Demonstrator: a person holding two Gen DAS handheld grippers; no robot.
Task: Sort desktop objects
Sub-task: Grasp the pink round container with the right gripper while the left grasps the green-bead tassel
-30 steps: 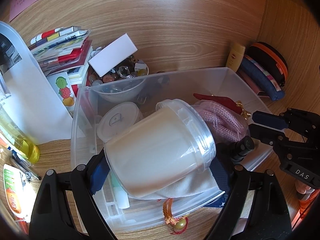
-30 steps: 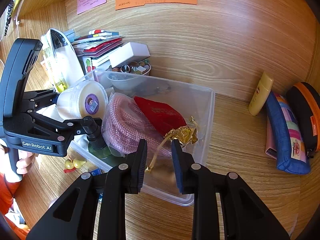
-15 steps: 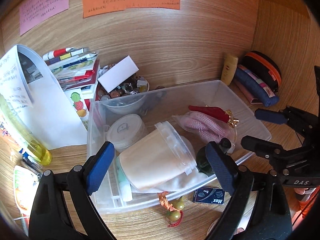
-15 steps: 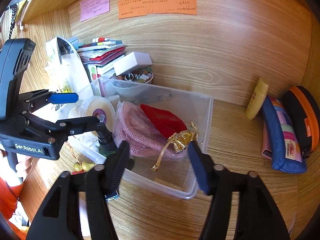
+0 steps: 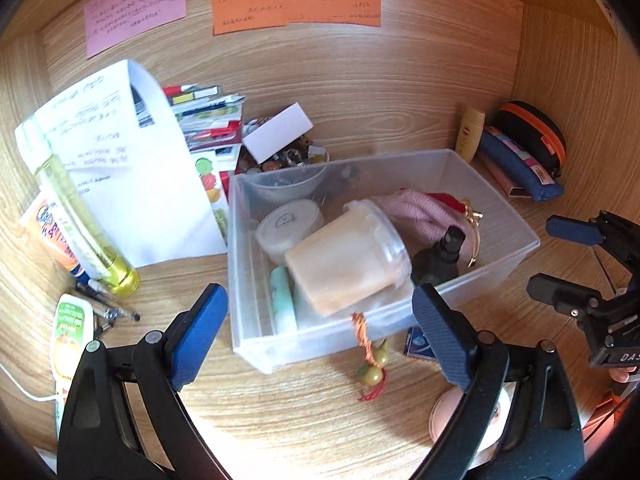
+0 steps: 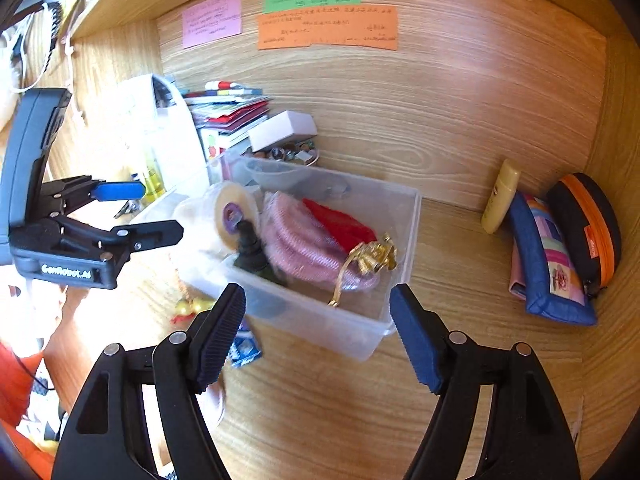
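Note:
A clear plastic bin (image 5: pixel 516 236) (image 6: pixel 408 208) sits on the wooden desk. In it lie a white jar on its side (image 5: pixel 344 256) (image 6: pixel 234 208), a small round tub (image 5: pixel 290 222), a dark spray bottle (image 5: pixel 438 258) (image 6: pixel 250 250), a pink rope bundle (image 5: pixel 412 210) (image 6: pixel 296 240) and a red pouch with gold tassel (image 6: pixel 344 226). My left gripper (image 5: pixel 320 320) is open and empty in front of the bin. My right gripper (image 6: pixel 318 322) is open and empty at the bin's near right side.
A gourd charm (image 5: pixel 374 368) and a small blue box (image 5: pixel 418 344) lie in front of the bin. Papers, books and a bead bowl (image 5: pixel 296 156) stand behind it at left. A yellow bottle (image 5: pixel 88 236) and pens lie left. A tube (image 6: pixel 500 196) and pouches (image 6: pixel 548 256) lie right.
My left gripper let go of the white jar, which now lies in the bin, and pulled back. My right gripper opened wide and also backed away from the bin.

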